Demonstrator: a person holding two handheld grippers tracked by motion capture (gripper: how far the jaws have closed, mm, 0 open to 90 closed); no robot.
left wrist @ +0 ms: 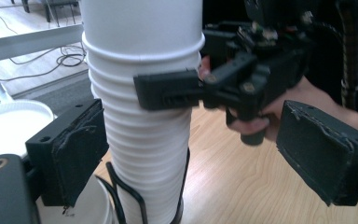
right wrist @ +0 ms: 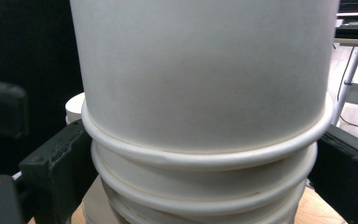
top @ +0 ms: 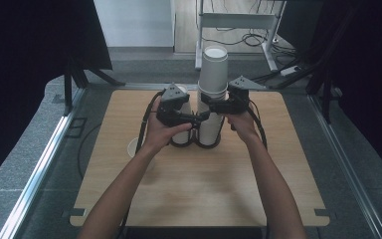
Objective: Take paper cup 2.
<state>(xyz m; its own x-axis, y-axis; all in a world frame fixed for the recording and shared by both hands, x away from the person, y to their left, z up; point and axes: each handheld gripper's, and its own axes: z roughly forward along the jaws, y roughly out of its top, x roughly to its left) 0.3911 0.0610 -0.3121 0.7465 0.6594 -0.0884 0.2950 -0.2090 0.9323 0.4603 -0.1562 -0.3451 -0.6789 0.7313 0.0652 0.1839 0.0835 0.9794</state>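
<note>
Right gripper (top: 210,105) clamped on cup stack (top: 213,74); left gripper (top: 197,119) open, beside it

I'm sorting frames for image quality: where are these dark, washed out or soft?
High view: dim, with black surrounds, yet the wooden table is evenly lit. Left gripper view: the cup stack is washed out near the top, its ridges crisp lower down; the right hand-held gripper beyond is sharp. Right gripper view: the stack sits very close, greyish and slightly soft.
</note>
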